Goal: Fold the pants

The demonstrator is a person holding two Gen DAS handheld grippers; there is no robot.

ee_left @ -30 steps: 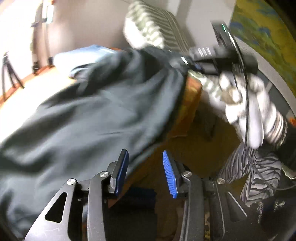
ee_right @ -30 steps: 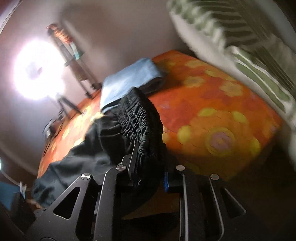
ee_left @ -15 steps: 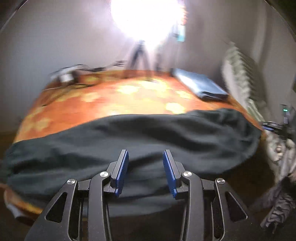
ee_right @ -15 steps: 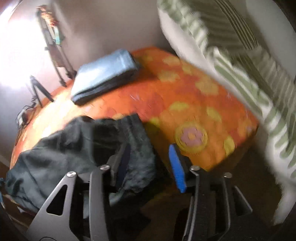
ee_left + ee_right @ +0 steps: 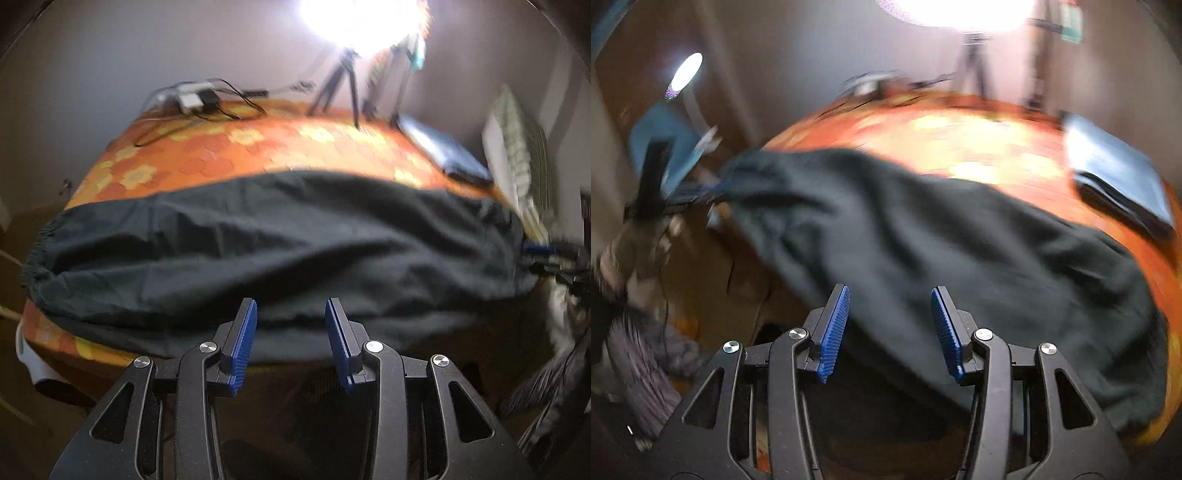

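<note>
Dark pants (image 5: 280, 236) spread lengthwise across the near edge of a bed (image 5: 236, 155) with orange flowered cover, one gathered end at the left in the left wrist view. Partly overhanging the near edge. Left tongs (image 5: 291, 325) just above the pants' front hem, blue pads parted, nothing gripped. Right tongs (image 5: 890, 314) over the cloth too, pads apart, nothing clamped between. Folded blue garment (image 5: 447, 155) on the far right of the bed, well apart. Tripod (image 5: 340, 88) and bright lamp (image 5: 362, 22) beyond.
</note>
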